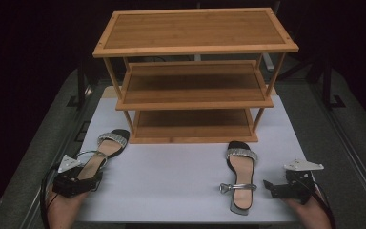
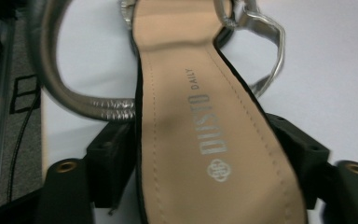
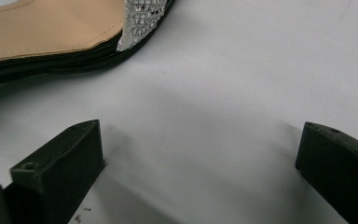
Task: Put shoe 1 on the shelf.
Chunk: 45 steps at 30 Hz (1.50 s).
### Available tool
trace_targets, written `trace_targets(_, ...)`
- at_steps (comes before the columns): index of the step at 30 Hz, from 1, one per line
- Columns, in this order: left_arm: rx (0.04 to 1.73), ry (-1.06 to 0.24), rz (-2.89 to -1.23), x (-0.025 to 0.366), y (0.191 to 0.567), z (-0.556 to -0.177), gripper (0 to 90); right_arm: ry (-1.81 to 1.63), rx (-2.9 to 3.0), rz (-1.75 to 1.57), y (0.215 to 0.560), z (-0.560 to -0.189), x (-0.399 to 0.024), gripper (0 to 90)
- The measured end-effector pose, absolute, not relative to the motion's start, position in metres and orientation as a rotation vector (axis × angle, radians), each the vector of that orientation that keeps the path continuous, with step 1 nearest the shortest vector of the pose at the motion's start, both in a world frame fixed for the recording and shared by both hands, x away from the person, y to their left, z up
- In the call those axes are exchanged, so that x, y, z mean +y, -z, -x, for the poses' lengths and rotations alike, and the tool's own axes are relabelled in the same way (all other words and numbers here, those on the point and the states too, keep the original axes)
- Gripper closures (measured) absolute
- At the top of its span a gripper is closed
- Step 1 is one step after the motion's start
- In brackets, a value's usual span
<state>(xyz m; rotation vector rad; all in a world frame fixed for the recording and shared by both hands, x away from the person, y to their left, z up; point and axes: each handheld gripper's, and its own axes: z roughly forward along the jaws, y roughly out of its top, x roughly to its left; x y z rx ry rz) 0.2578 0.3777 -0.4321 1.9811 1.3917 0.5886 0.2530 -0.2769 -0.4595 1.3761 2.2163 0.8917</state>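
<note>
On the left of the white table [image 1: 171, 176] lies the left sandal [image 1: 106, 151], angled with its toe toward the wooden shoe rack [image 1: 194, 76]. It has a black sole, a tan insole with silver lettering, a glittering band [image 1: 112, 139] over the toe and a thin silver ankle strap [image 2: 93, 105] looping off to the side. The left claw [image 1: 83, 180] sits at the heel end of this sandal. In the left gripper view its jaws stand one on each side of the heel, close against the black edges of the sole; whether they already press on it cannot be told for sure, but they look to be in contact.

Further right, well apart from the first, the right sandal [image 1: 240, 174] lies nearly straight, toe toward the rack, with the same glittering band [image 1: 242, 154] and its silver strap [image 1: 238, 187] buckled across the insole.

Just beside its heel end, on the far right, the right claw [image 1: 272, 187] rests low over the table. Its jaws are wide apart with bare white table between them, touching nothing; the sandal's toe band [image 3: 140, 21] shows beyond them in the right gripper view.
</note>
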Motion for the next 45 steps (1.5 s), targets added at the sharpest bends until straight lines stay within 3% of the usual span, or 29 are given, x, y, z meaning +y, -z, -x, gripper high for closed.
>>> trace_targets(6,1.393,-0.593,-2.001,0.375,0.436,-0.266,30.5,-0.892,2.216,-1.376,0.46,-0.253,-0.277,0.0)
trace_targets(10,1.394,-0.551,-1.965,0.382,0.436,-0.266,37.2,-0.892,2.217,-1.376,0.46,-0.253,-0.277,0.0)
trace_targets(32,1.296,-0.527,-1.861,0.399,0.421,-0.249,38.5,-0.893,2.217,-1.375,0.46,-0.253,-0.277,0.0)
trace_targets(45,1.145,-0.459,-1.909,0.37,0.415,-0.247,38.4,-0.892,2.217,-1.375,0.46,-0.253,-0.277,0.0)
